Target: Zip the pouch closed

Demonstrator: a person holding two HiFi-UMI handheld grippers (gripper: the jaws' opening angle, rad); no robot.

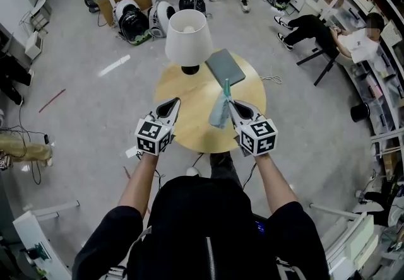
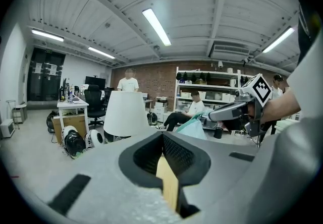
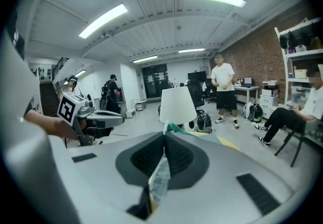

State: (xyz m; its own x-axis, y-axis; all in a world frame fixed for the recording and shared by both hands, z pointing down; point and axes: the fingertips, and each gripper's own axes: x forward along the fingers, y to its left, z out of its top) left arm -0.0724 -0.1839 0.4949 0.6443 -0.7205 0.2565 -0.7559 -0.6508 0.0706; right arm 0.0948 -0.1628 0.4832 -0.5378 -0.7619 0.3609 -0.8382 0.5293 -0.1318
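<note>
The round pale wooden desk (image 1: 189, 130) lies below me, the white shaded table lamp (image 1: 188, 36) at its far edge. The pale teal fabric pouch (image 1: 220, 111) hangs above the desk, pinched by one edge in my closed right fingers (image 1: 231, 104). My left fingers (image 1: 175, 103) are pressed together on nothing, apart from it. The zip pull is too small to make out; perhaps it sits near the top. I should open my left fingers, pinch the pull, and draw it along while my right holds the pouch taut.
</note>
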